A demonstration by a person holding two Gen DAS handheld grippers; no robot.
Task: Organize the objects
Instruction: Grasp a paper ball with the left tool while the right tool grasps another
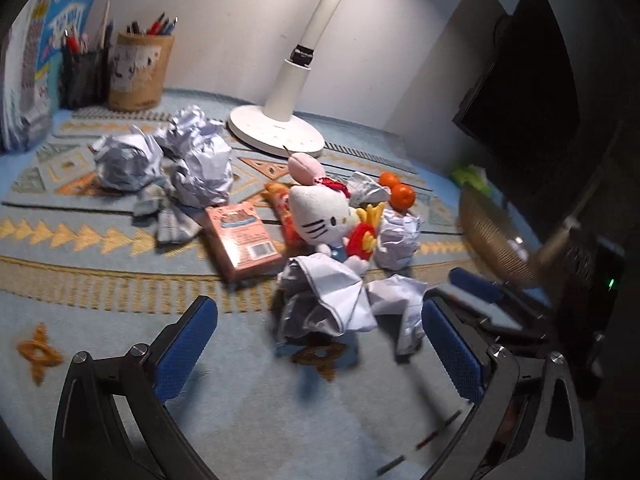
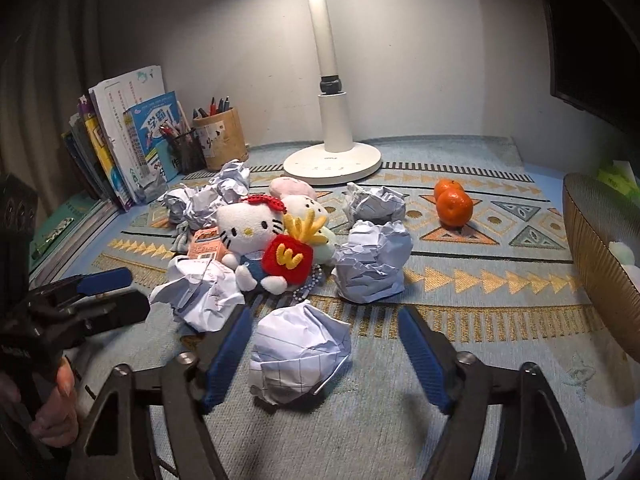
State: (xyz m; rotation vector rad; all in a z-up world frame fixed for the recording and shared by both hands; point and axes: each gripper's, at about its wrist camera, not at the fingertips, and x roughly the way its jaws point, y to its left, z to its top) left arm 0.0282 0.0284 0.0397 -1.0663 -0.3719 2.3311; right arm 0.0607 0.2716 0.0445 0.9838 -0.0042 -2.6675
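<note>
A patterned mat (image 2: 480, 288) holds several crumpled paper balls, a white cat plush (image 2: 248, 228) with a red fries toy (image 2: 290, 254), a pink box (image 1: 242, 240) and two oranges (image 2: 452, 202). My right gripper (image 2: 324, 344) is open, its blue pads either side of one paper ball (image 2: 300, 352) without touching it. My left gripper (image 1: 320, 332) is open, with a crumpled paper (image 1: 324, 300) just ahead between its fingers. The left gripper also shows in the right wrist view (image 2: 104, 280), at the left beside another paper ball (image 2: 200, 292).
A white lamp base (image 2: 332, 160) stands at the back. Pen cups (image 2: 220, 140) and upright books (image 2: 120, 144) are at the back left. A woven basket (image 2: 600, 264) sits at the right edge. A dark monitor (image 1: 532, 92) is at the far right.
</note>
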